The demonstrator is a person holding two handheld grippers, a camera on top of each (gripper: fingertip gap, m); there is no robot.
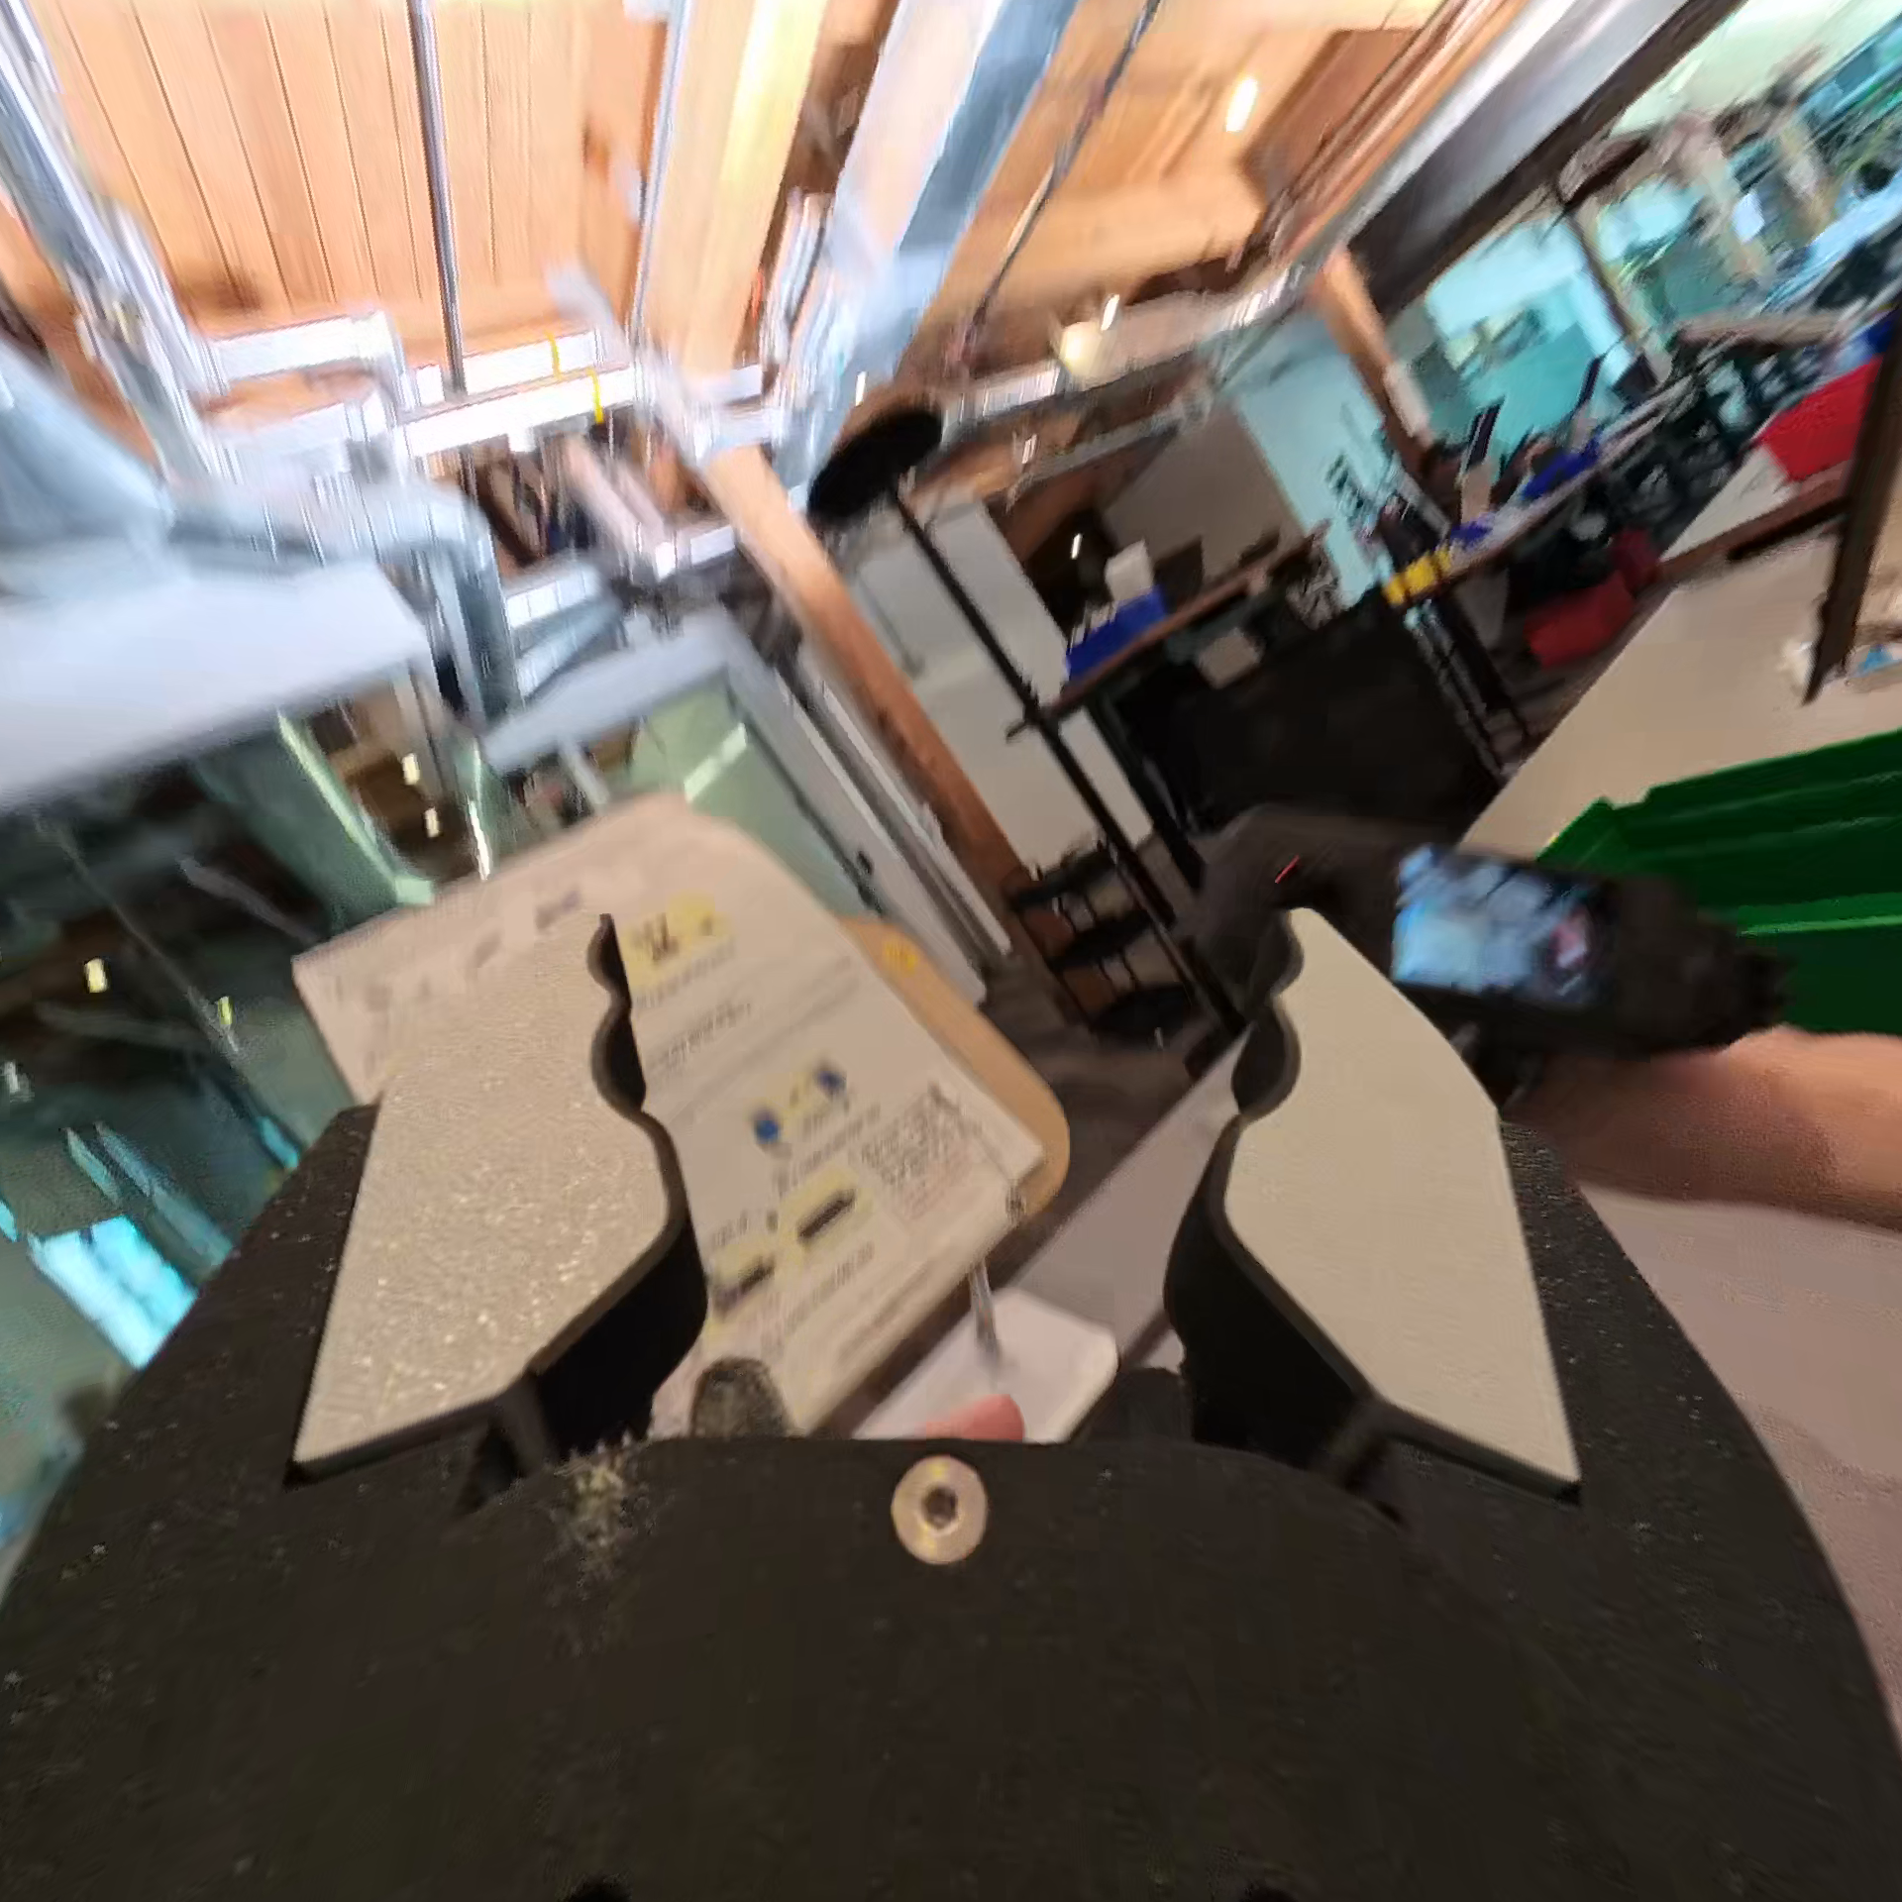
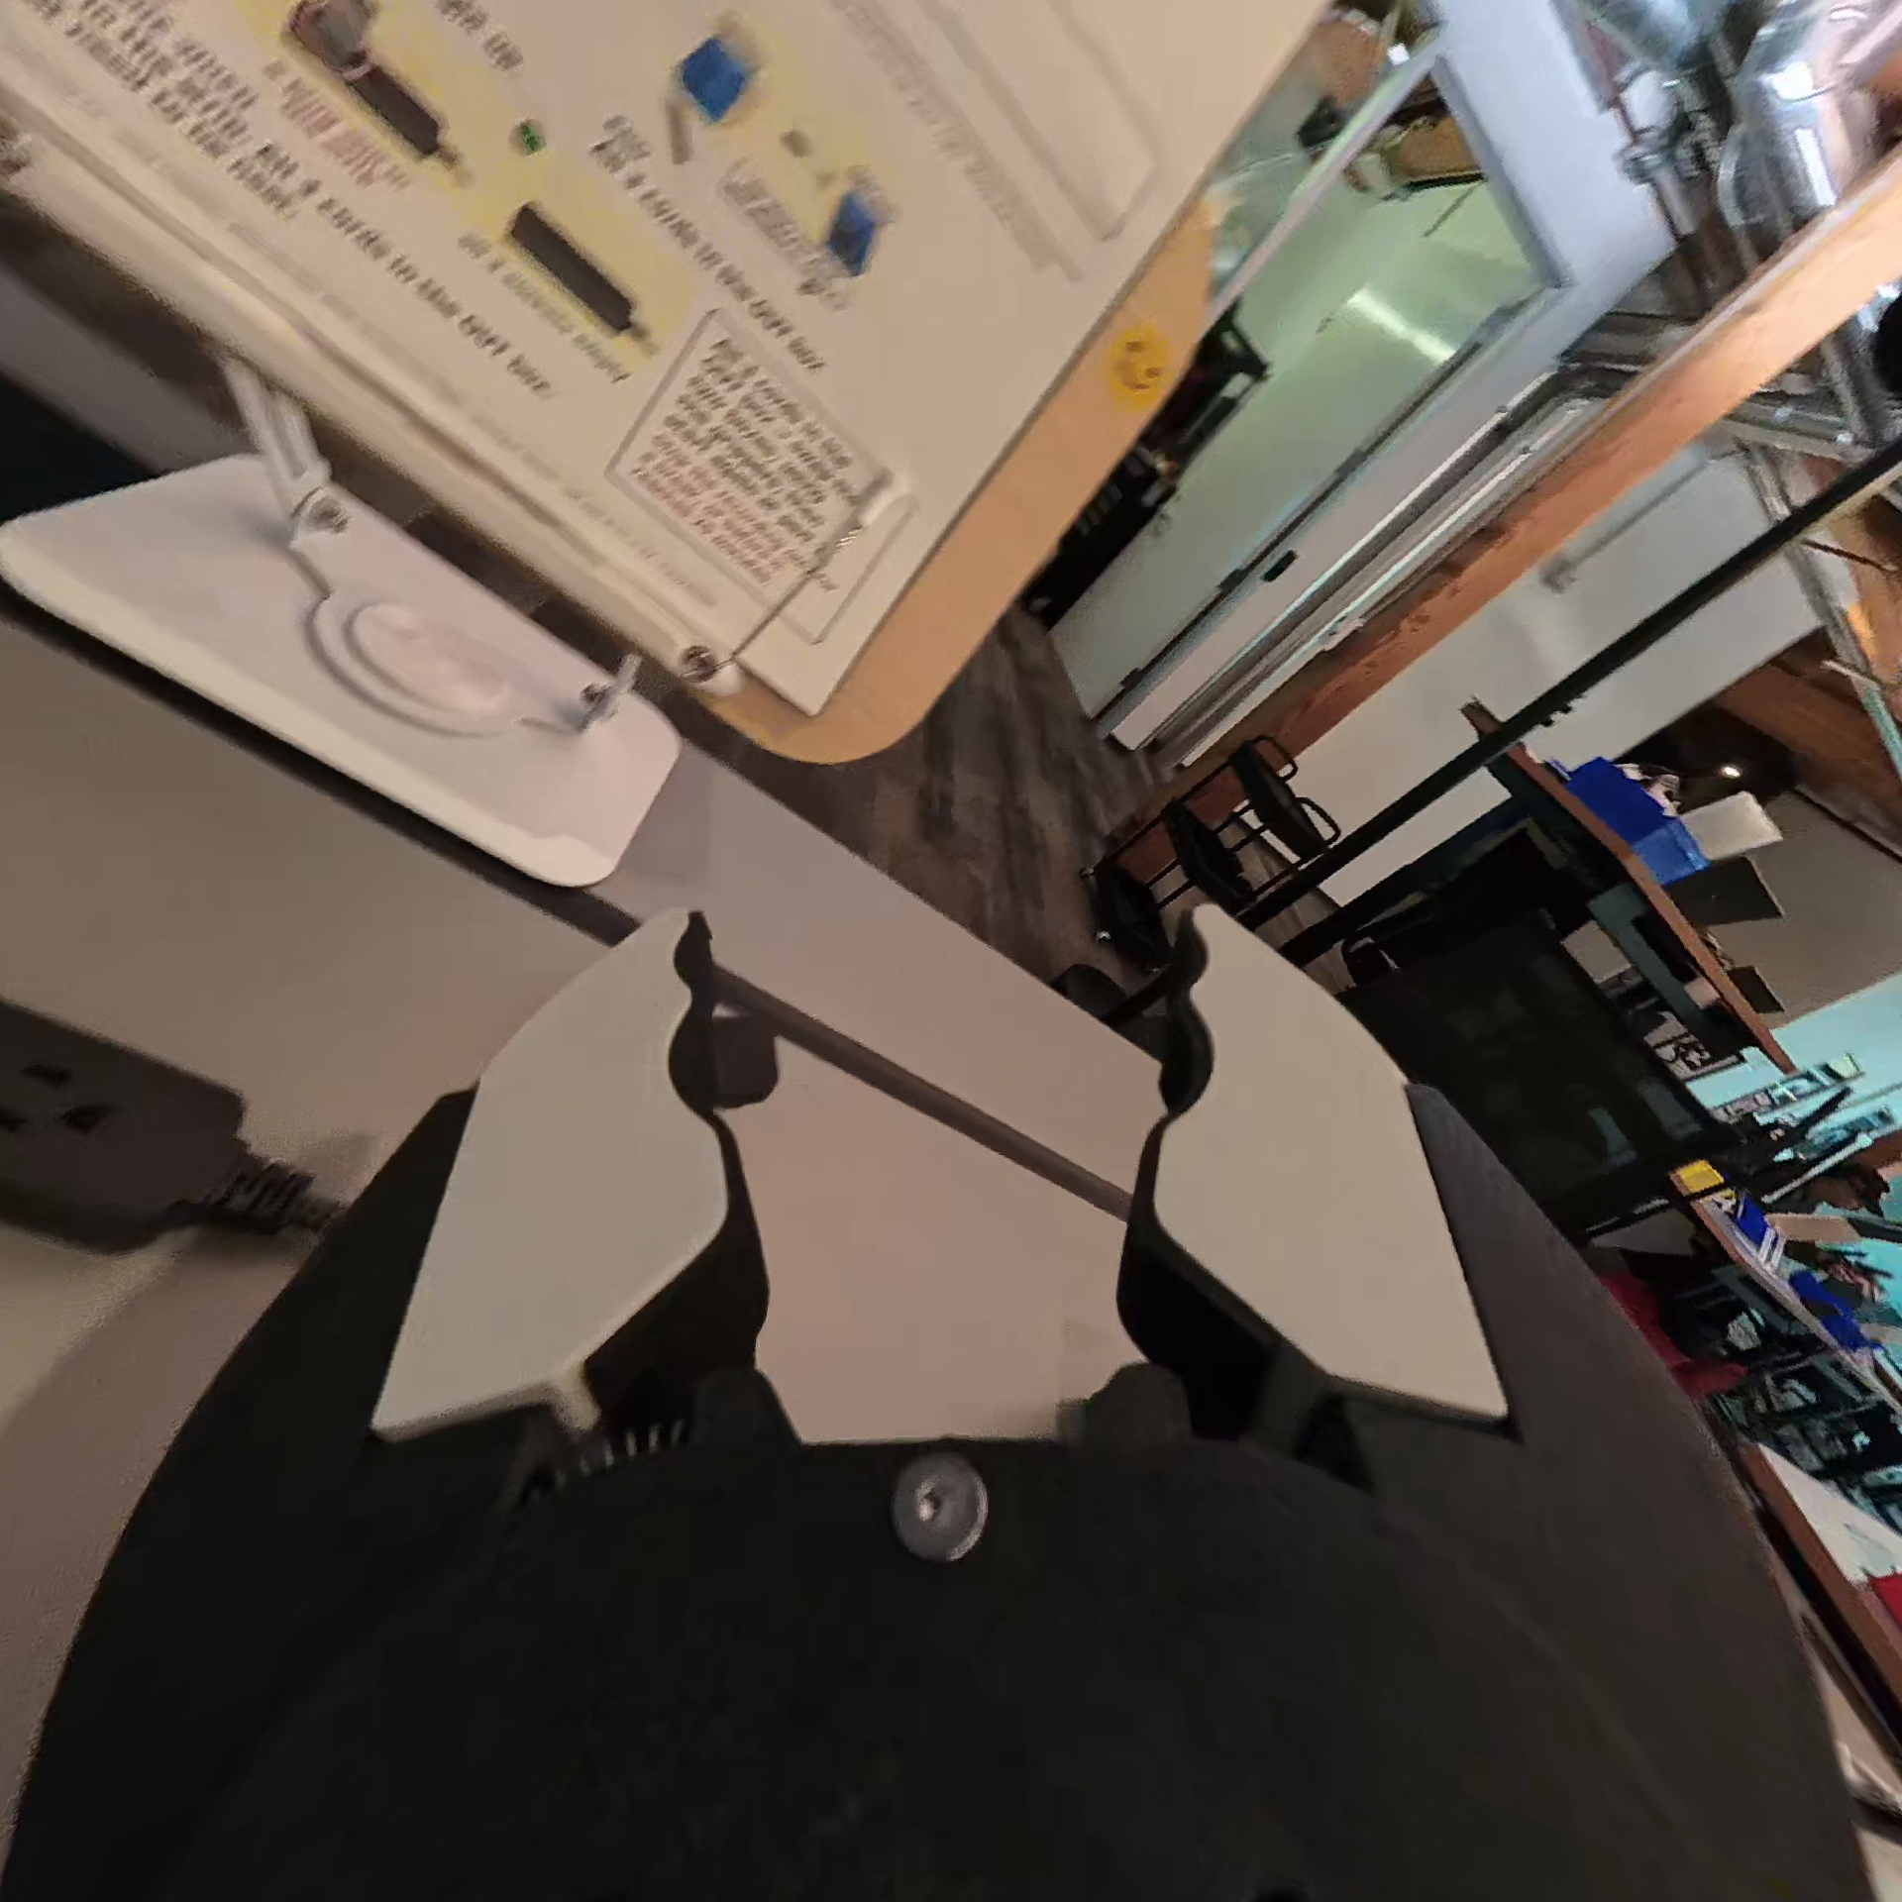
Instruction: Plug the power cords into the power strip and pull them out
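Left gripper (image 1: 942, 973): fingers spread, empty, aimed up at the instruction board (image 1: 823, 1163).
Right gripper (image 2: 942, 962): fingers spread, empty, over the bench (image 2: 206, 823).
Power strip (image 2: 98, 1132): black, at far left on bench; cords unseen.
Advice: tilt both down, find a plug first.

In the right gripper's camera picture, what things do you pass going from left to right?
Black power strip → white stand base → printed sheet on its board → right gripper, open and empty → shelves with blue bins.
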